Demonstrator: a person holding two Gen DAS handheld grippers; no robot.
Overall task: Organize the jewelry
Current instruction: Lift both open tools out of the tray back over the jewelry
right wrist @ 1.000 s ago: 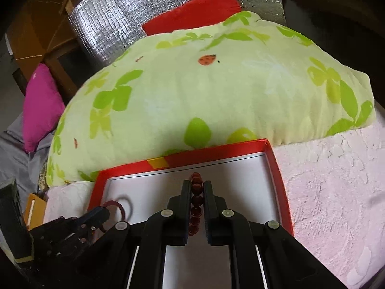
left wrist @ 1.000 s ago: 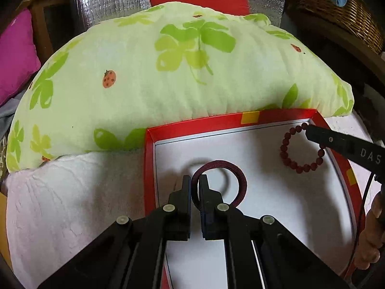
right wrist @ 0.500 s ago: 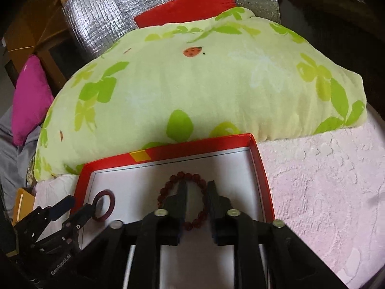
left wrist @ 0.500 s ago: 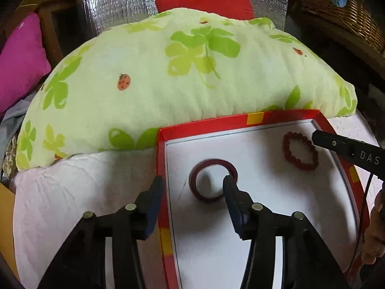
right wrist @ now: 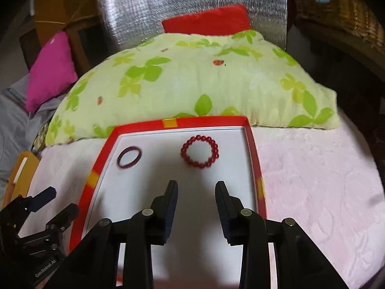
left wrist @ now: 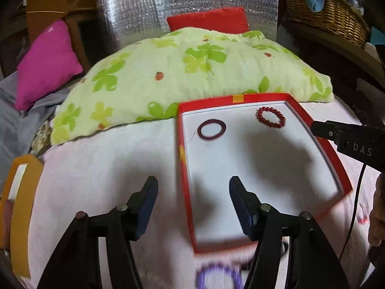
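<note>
A red box (left wrist: 184, 168) with a white floor lies on a pale pink blanket. Inside it, near the far end, a dark red ring band (left wrist: 211, 129) lies to the left and a red bead bracelet (left wrist: 270, 117) to the right. Both also show in the right wrist view, the ring band (right wrist: 129, 157) and the bracelet (right wrist: 199, 151). My left gripper (left wrist: 193, 185) hovers over the box's near left wall, jaws opening, nothing between them. My right gripper (right wrist: 196, 187) hangs over the box floor short of the bracelet, jaws also opening and empty.
A green clover-print pillow (left wrist: 192, 72) lies against the box's far side. A pink cushion (left wrist: 48, 60) and an orange object (left wrist: 21, 192) are at the left, a wicker basket (left wrist: 324, 12) at the back right. A blurred purple ring (left wrist: 216, 274) lies on the blanket (right wrist: 312, 180).
Both grippers let go and opened. The left released the ring band, the right the bead bracelet. Both pulled back and up, leaving the two pieces in the box.
</note>
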